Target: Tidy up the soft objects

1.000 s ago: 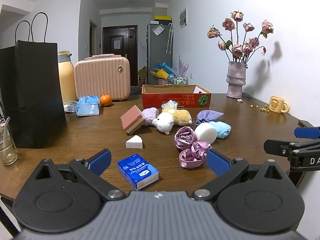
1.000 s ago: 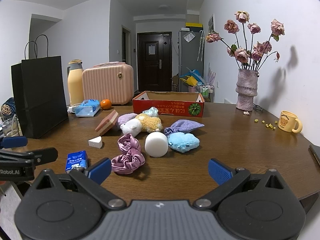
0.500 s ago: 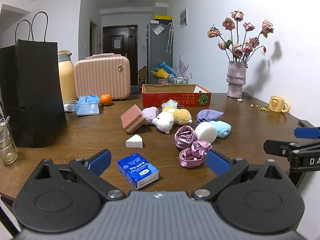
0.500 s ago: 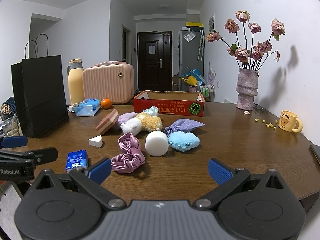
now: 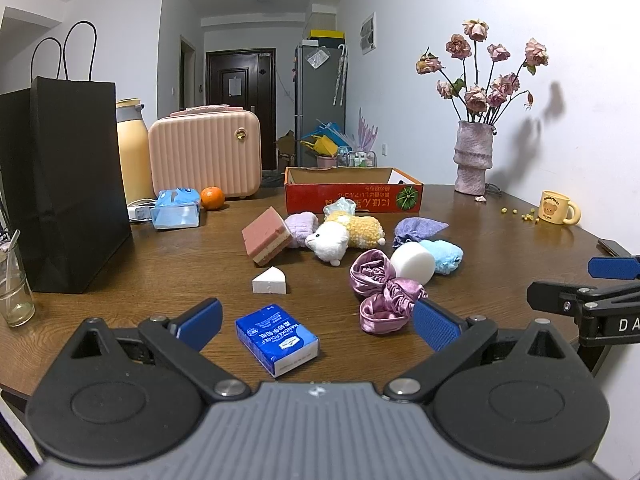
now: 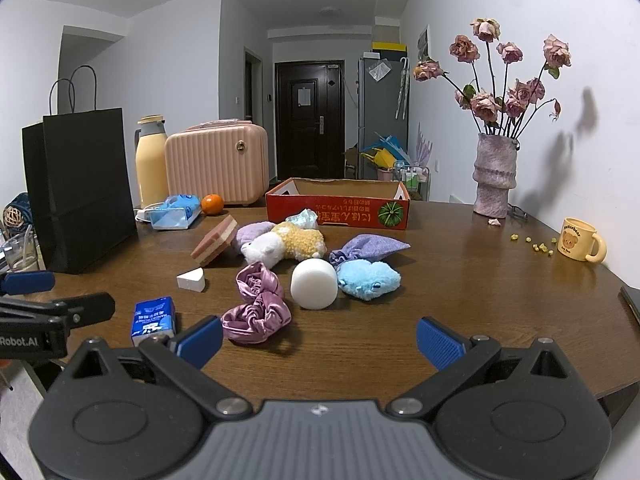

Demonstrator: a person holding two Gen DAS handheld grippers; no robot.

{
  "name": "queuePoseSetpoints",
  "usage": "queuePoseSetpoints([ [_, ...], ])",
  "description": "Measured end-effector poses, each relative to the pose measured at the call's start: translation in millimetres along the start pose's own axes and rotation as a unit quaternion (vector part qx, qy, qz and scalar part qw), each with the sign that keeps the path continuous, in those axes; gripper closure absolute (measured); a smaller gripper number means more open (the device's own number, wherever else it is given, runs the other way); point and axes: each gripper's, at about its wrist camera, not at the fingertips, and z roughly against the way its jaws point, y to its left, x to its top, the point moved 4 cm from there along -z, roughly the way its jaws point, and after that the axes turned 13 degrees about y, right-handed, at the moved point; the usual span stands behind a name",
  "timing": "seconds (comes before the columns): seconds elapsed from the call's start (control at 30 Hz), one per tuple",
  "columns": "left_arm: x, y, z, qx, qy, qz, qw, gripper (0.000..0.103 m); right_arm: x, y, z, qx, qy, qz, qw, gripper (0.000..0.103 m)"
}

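Left wrist view: we hold the left tool [image 5: 316, 320] with its blue pads spread wide, gripping nothing, above the near edge of the brown wooden desk [image 5: 160, 264].
Between the pads: a blue paper handkerchief pack [image 5: 277, 338] lies flat, its long axis running near-right to far-left.
In the way: a crumpled purple satin scrunchie [image 5: 382, 294] sits just by the right pad; a white foam wedge [image 5: 270, 281] lies further off.
Soft pile: a white and yellow plush sheep [image 5: 344, 235] lies on its side mid-desk, head toward us, before the red cardboard box [image 5: 352, 197].

Right wrist view: our right tool [image 6: 318, 338] is likewise spread and empty.
Ahead: a white foam cylinder [image 6: 314, 284] touches a light blue plush toy [image 6: 370, 280].
Far right: a yellow bear mug [image 6: 580, 239].
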Motion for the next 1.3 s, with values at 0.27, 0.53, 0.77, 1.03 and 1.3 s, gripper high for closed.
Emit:
queuePoseSetpoints([
  [0.27,-4,3,-6,-0.003,0.004,0.004,1.0000,0.000,-4,-2,-10,0.002,0.007,0.002,1.000,0.000],
  [0.53,-7,5,-17,-0.006,0.015,0.006,0.9998,0.000,-2,-4,-19,-0.001,0.010,0.009,1.000,0.000],
  [0.77,-5,6,-26,-0.007,0.030,0.013,0.9995,0.000,0,-3,-26,-0.001,0.011,0.015,1.000,0.000],
  [1.03,-2,8,-37,0.003,0.039,0.017,0.9991,0.000,0,-4,-32,0.000,0.012,0.016,1.000,0.000],
  [1.3,-2,12,-48,0.016,0.046,0.022,0.9986,0.000,0,-4,-40,0.001,0.018,0.016,1.000,0.000],
])
